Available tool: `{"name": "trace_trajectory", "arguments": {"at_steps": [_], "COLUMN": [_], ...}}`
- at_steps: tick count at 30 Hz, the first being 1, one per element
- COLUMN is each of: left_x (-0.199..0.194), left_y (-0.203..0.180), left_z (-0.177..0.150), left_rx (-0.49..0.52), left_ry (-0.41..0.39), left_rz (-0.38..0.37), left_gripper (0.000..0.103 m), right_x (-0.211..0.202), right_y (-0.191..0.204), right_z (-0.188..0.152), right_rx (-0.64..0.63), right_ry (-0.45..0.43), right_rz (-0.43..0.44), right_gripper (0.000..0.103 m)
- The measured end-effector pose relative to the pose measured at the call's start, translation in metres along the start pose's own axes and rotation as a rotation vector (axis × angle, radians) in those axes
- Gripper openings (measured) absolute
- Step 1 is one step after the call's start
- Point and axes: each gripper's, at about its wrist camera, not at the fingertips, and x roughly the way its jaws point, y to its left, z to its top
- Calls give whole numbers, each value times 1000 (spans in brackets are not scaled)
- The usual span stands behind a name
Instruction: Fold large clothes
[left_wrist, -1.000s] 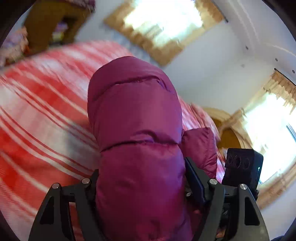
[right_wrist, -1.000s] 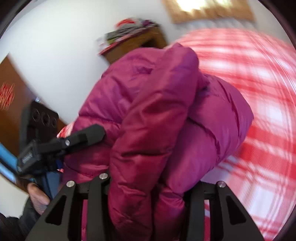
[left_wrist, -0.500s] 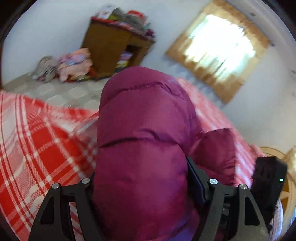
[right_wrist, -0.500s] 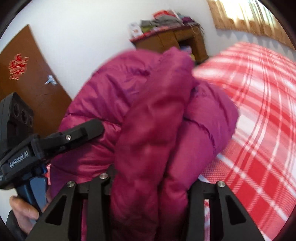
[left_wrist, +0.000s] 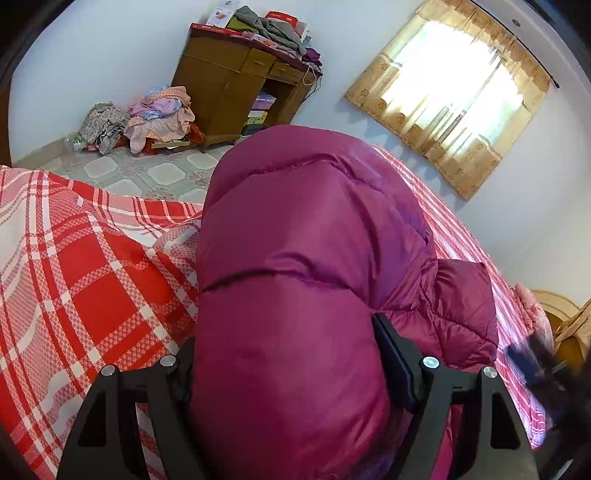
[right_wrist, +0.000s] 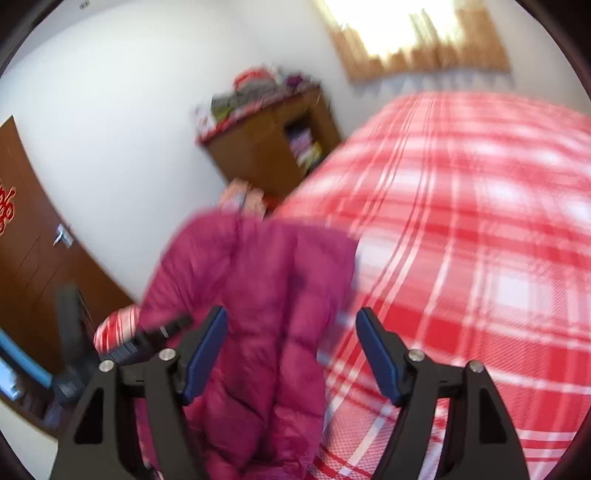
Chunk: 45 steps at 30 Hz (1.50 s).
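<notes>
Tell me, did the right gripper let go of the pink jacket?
Yes. The right gripper has just opened and pulled back from the jacket, toward the bed.

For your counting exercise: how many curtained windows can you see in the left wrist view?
1: the bright window with tan patterned curtains on the white wall, upper right, beyond the red plaid bed. Others may lie outside the view.

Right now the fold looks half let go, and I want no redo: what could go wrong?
1. The right hand-held gripper has just opened, its pads clear of the puffy magenta jacket; the fold may spring apart.
2. The left hand-held gripper holds the thick bundle alone; it may slip onto the plaid bedspread.
</notes>
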Motion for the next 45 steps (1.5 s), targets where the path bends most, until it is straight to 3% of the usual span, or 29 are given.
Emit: {"name": "trace_trajectory", "arguments": {"at_steps": [4, 6, 8, 12, 16, 29, 33, 37, 39, 42, 45], "left_x": [0, 1, 2, 4, 7, 15, 15, 2, -12, -23, -4], "left_y": [-4, -6, -8, -9, -13, -24, -23, -17, -19, -27, -32], "left_z": [-2, -3, -5, -6, -7, -13, -11, -3, 5, 27, 50], "left_rx": [17, 30, 46, 64, 91, 156, 150, 109, 129, 192, 230], "left_ry": [6, 10, 12, 17, 27, 47, 51, 95, 61, -32, -43], "left_rz": [28, 48, 66, 76, 102, 188, 175, 110, 112, 181, 224], "left_gripper": [79, 79, 79, 80, 82, 86, 86, 86, 86, 86, 86], "right_x": [13, 23, 50, 63, 71, 84, 81, 81, 81, 80, 79], "right_y": [44, 51, 56, 49, 42, 18, 19, 20, 18, 19, 16], "right_z": [23, 24, 15, -19, -34, -48, -49, -50, -50, -50, -50], "right_rx": [-46, -27, -30, -82, -126, -85, -81, -94, -82, -81, -69], "right_ry": [9, 31, 78, 109, 110, 122, 118, 116, 115, 112, 108], "right_rz": [-3, 11, -54, -184, -239, -217, -207, -211, -200, -198, -183], "right_gripper": [52, 48, 42, 41, 40, 39, 39, 39, 39, 39, 39]}}
